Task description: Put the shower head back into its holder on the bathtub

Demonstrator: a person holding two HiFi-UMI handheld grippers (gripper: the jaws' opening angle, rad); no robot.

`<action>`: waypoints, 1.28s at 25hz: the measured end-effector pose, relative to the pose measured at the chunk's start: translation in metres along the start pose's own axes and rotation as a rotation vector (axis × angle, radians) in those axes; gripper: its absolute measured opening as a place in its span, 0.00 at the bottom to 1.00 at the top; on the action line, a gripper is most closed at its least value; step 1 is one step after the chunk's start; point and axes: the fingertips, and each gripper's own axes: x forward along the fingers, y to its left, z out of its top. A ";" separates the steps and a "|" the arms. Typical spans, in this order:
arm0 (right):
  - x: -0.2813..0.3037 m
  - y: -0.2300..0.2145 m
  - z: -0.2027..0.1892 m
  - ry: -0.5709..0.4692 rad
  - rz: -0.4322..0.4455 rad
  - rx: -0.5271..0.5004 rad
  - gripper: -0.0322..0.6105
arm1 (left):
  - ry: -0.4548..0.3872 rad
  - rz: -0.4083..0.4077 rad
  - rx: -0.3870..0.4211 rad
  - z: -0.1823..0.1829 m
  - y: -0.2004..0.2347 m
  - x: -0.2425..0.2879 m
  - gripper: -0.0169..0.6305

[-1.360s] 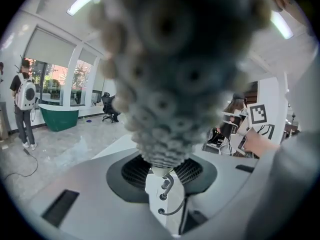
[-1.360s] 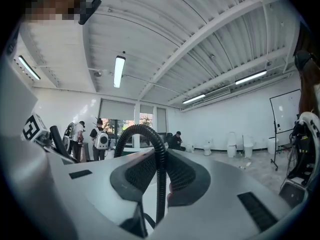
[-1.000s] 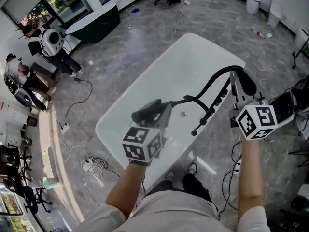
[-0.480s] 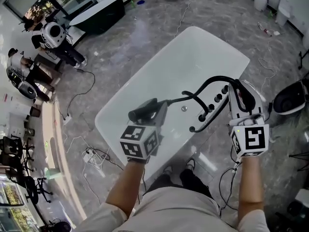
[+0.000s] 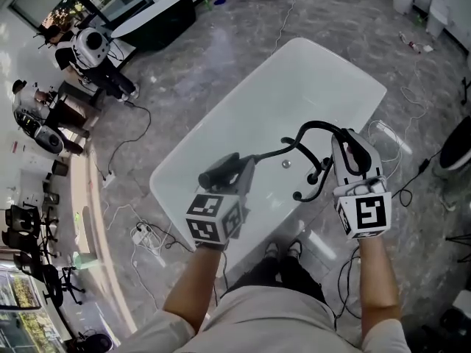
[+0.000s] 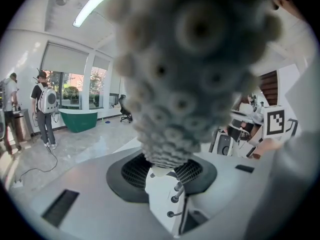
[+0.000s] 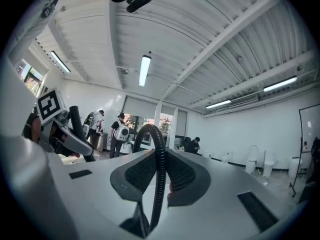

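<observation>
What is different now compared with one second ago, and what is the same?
The right hand-held gripper, shut on the black hose, moved down the head view toward the person, dragging the hose loop along. The left hand-held gripper keeps gripping the shower head above the bathtub, about where it was.

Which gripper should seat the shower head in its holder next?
Left. The left gripper is clamped on the shower head itself, over the bathtub. The right gripper only pinches the black hose, so it can probably just guide slack.
</observation>
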 end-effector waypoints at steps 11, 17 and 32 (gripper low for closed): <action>0.047 0.045 -0.005 -0.053 0.058 0.249 0.16 | -0.022 0.018 -0.028 -0.009 0.055 -0.025 0.23; 0.027 0.054 -0.045 0.036 0.035 0.362 0.16 | -0.022 0.007 -0.034 -0.018 0.077 -0.033 0.23; -0.006 0.110 -0.095 0.151 0.190 0.603 0.16 | 0.001 0.035 -0.033 -0.028 0.095 -0.035 0.23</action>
